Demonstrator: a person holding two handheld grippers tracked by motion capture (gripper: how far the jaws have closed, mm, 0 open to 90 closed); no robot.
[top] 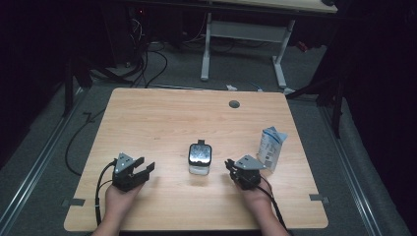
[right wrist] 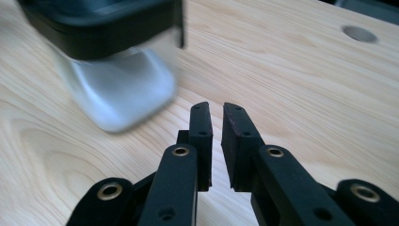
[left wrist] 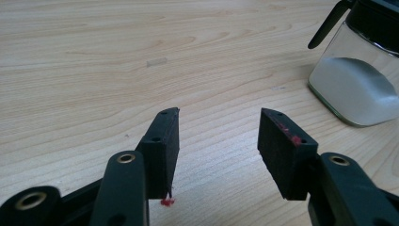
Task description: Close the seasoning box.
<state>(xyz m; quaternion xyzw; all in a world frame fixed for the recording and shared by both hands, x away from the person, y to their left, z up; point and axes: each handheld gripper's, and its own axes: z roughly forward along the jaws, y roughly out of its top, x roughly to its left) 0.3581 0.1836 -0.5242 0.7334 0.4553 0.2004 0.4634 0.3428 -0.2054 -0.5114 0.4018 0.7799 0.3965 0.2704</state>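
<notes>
A clear glass jar [top: 200, 158] with a black lid stands at the middle of the wooden table [top: 162, 118], with white powder in its lower part. My left gripper [top: 146, 167] rests to the jar's left, open and empty. In the left gripper view the left gripper [left wrist: 219, 117] has the jar [left wrist: 357, 80] off to its upper right, apart from the jaws. My right gripper [top: 229, 164] sits just right of the jar. In the right gripper view the right gripper [right wrist: 216, 109] has its jaws nearly together with nothing between them, and the jar [right wrist: 117, 70] is blurred at the upper left.
A small white and blue carton [top: 270, 147] stands upright at the table's right side, just behind the right gripper. A round cable hole [top: 234, 103] lies near the far edge. Cables and a white desk frame [top: 243, 46] are on the floor beyond.
</notes>
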